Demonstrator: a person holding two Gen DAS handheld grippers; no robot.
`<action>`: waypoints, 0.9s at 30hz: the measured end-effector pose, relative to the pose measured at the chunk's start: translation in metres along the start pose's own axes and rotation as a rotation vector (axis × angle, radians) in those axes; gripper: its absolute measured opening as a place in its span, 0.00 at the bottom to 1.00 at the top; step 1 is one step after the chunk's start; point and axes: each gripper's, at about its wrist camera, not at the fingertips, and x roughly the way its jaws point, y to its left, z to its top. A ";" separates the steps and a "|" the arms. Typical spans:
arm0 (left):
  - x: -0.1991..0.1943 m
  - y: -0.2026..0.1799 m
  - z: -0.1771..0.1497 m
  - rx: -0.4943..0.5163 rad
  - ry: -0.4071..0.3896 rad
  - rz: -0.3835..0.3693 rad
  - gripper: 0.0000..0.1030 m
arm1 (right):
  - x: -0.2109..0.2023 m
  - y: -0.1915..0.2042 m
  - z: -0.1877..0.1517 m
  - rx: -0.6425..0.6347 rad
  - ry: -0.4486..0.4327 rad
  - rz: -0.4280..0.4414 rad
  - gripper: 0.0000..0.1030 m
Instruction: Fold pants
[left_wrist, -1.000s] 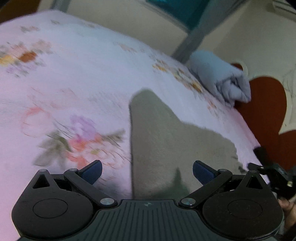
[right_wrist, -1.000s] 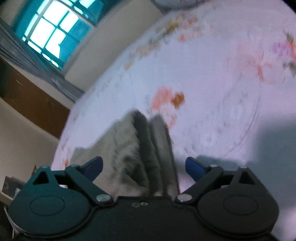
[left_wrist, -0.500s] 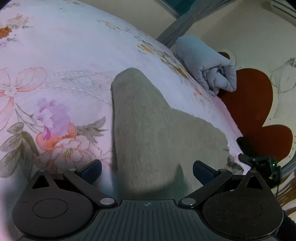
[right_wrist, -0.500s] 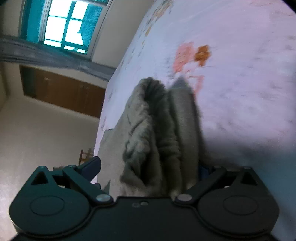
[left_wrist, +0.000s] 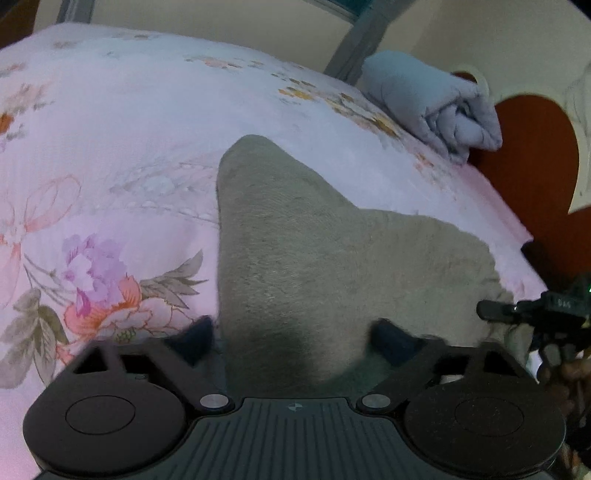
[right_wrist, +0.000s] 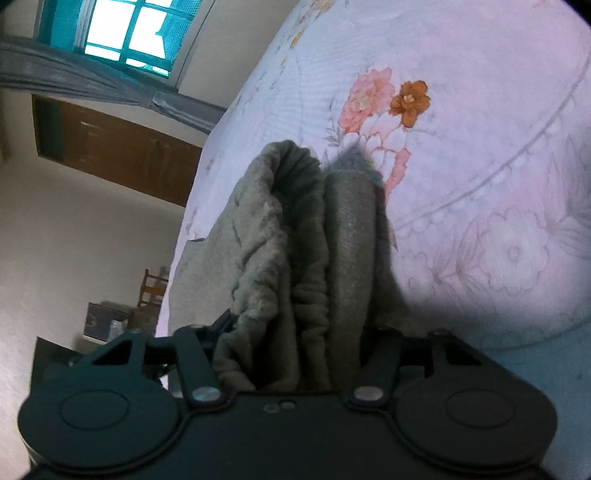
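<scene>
Grey-green pants (left_wrist: 314, 258) lie flat on the floral bed sheet (left_wrist: 122, 129) in the left wrist view. My left gripper (left_wrist: 295, 338) is open, its fingers straddling the near edge of the fabric without closing on it. In the right wrist view my right gripper (right_wrist: 291, 343) is shut on a bunched part of the pants (right_wrist: 299, 251), with gathered folds rising between its fingers. The right gripper also shows at the right edge of the left wrist view (left_wrist: 535, 314).
A rolled light-blue blanket (left_wrist: 432, 107) lies at the bed's far right by the red headboard (left_wrist: 528, 155). A window (right_wrist: 122, 33), curtain and brown wardrobe (right_wrist: 118, 151) stand beyond the bed. The bed edge drops off at left in the right wrist view.
My right gripper has closed on the bunched pants and lifted them. My left gripper stayed open at the pants' near edge, shifting slightly.
</scene>
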 end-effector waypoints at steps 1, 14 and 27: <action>-0.001 -0.001 0.002 -0.004 0.005 -0.011 0.68 | 0.004 0.003 0.002 -0.007 -0.002 -0.003 0.43; -0.034 -0.001 0.013 -0.008 -0.076 -0.073 0.23 | -0.002 0.088 0.011 -0.192 -0.072 0.061 0.35; -0.048 0.094 0.131 -0.049 -0.243 -0.017 0.23 | 0.111 0.159 0.133 -0.294 -0.064 0.194 0.34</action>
